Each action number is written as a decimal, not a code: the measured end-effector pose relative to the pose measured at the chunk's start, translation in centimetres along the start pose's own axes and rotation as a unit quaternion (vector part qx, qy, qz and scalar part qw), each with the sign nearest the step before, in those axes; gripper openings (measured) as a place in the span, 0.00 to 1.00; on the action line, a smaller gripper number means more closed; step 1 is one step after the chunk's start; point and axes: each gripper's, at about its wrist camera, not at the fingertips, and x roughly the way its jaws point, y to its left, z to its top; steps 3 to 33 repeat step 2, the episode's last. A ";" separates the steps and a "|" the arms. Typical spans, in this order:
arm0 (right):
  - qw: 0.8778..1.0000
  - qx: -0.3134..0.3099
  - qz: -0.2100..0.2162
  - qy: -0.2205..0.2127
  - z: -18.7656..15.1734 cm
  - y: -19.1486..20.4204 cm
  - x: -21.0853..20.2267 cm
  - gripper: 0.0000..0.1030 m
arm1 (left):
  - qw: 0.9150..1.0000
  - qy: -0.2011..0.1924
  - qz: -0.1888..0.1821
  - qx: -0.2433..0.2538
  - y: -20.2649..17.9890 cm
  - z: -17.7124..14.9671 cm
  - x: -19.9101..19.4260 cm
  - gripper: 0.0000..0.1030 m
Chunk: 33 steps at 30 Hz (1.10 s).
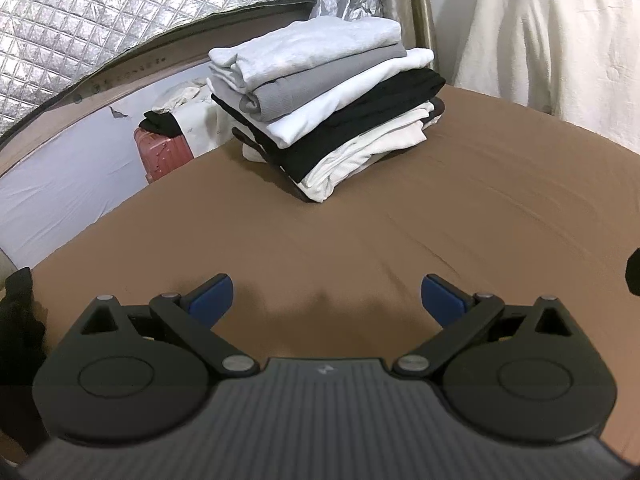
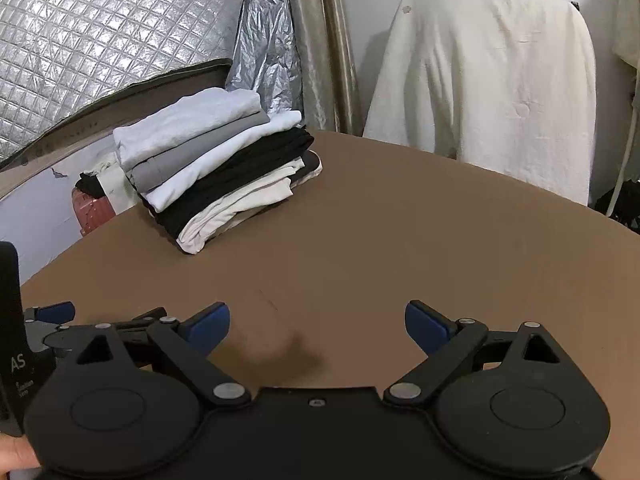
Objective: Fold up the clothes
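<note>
While both the left gripper (image 1: pixel 326 300) and right gripper (image 2: pixel 317 326) hover wide open and empty over the brown table (image 1: pixel 440 208), a careless reach could topple the leaning stack (image 1: pixel 332 120).

Left tongs (image 1: pixel 326 300) and right tongs (image 2: pixel 317 328), both spread wide, side by side.

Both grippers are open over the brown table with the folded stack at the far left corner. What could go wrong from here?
1. The stack of folded clothes leans, its layers stepped toward the near side; adding another piece or nudging it could topple it.
2. It sits near the table edge, above a pink suitcase, so a push might send pieces off.
3. The left gripper and right gripper hang side by side with jaws open, and could collide.
</note>
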 end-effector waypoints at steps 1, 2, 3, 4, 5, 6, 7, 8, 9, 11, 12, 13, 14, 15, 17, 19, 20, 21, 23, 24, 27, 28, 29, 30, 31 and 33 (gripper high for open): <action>1.000 -0.001 0.000 0.000 0.0 0.1 0.0 0.94 | 1.000 0.000 0.000 0.000 0.1 0.0 0.0 0.99; 1.000 -0.002 0.001 -0.001 -0.1 0.2 -0.1 0.94 | 1.000 0.001 0.000 -0.001 0.1 0.0 0.1 0.99; 1.000 -0.002 0.001 -0.001 -0.1 0.2 -0.1 0.94 | 1.000 0.001 0.000 -0.001 0.1 0.0 0.1 0.99; 1.000 -0.002 0.001 -0.001 -0.1 0.2 -0.1 0.94 | 1.000 0.001 0.000 -0.001 0.1 0.0 0.1 0.99; 1.000 -0.002 0.001 -0.001 -0.1 0.2 -0.1 0.94 | 1.000 0.001 0.000 -0.001 0.1 0.0 0.1 0.99; 1.000 -0.002 0.001 -0.001 -0.1 0.2 -0.1 0.94 | 1.000 0.001 0.000 -0.001 0.1 0.0 0.1 0.99; 1.000 -0.002 0.001 -0.001 -0.1 0.2 -0.1 0.94 | 1.000 0.001 0.000 -0.001 0.1 0.0 0.1 0.99; 1.000 -0.002 0.001 -0.001 -0.1 0.2 -0.1 0.94 | 1.000 0.001 0.000 -0.001 0.1 0.0 0.1 0.99; 1.000 -0.002 0.001 -0.001 -0.1 0.2 -0.1 0.94 | 1.000 0.001 0.000 -0.001 0.1 0.0 0.1 0.99; 1.000 -0.002 0.001 -0.001 -0.1 0.2 -0.1 0.94 | 1.000 0.001 0.000 -0.001 0.1 0.0 0.1 0.99; 1.000 -0.002 0.001 -0.001 -0.1 0.2 -0.1 0.94 | 1.000 0.001 0.000 -0.001 0.1 0.0 0.1 0.99; 1.000 -0.002 0.001 -0.001 -0.1 0.2 -0.1 0.94 | 1.000 0.001 0.000 -0.001 0.1 0.0 0.1 0.99; 1.000 -0.002 0.001 -0.001 -0.1 0.2 -0.1 0.94 | 1.000 0.001 0.000 -0.001 0.1 0.0 0.1 0.99; 1.000 -0.002 0.001 -0.001 -0.1 0.2 -0.1 0.94 | 1.000 0.001 0.000 -0.001 0.1 0.0 0.1 0.99; 1.000 -0.002 0.001 -0.001 -0.1 0.2 -0.1 0.94 | 1.000 0.001 0.000 -0.001 0.1 0.0 0.1 0.99; 1.000 -0.002 0.001 -0.001 -0.1 0.2 -0.1 0.94 | 1.000 0.001 0.000 -0.001 0.1 0.0 0.1 0.99; 1.000 -0.002 0.001 -0.001 -0.1 0.2 -0.1 0.94 | 1.000 0.001 0.000 -0.001 0.1 0.0 0.1 0.99; 1.000 -0.002 0.001 -0.001 -0.1 0.2 -0.1 0.94 | 1.000 0.001 0.000 -0.001 0.1 0.0 0.1 0.99; 1.000 -0.002 0.001 -0.001 -0.1 0.2 -0.1 0.94 | 1.000 0.001 0.000 -0.001 0.1 0.0 0.1 0.99; 1.000 -0.002 0.001 -0.001 -0.1 0.2 -0.1 0.94 | 1.000 0.001 0.000 -0.001 0.1 0.0 0.1 0.99; 1.000 -0.002 0.001 -0.001 -0.1 0.2 -0.1 0.94 | 1.000 0.001 0.000 -0.001 0.1 0.0 0.1 0.99; 1.000 -0.002 0.001 -0.001 -0.1 0.2 -0.1 0.94 | 1.000 0.001 0.000 -0.001 0.1 0.0 0.1 0.99; 1.000 -0.002 0.001 -0.001 -0.1 0.2 -0.1 0.94 | 1.000 0.001 0.000 -0.001 0.1 0.0 0.1 0.99; 1.000 -0.002 0.001 -0.001 -0.1 0.2 -0.1 0.94 | 1.000 0.001 0.000 -0.001 0.1 0.0 0.1 0.99; 1.000 -0.002 0.001 -0.001 -0.1 0.2 -0.1 0.94 | 1.000 0.001 0.000 -0.001 0.1 0.0 0.1 0.99; 1.000 -0.002 0.001 -0.001 -0.1 0.2 -0.1 0.94 | 1.000 0.001 0.000 -0.001 0.1 0.0 0.1 0.99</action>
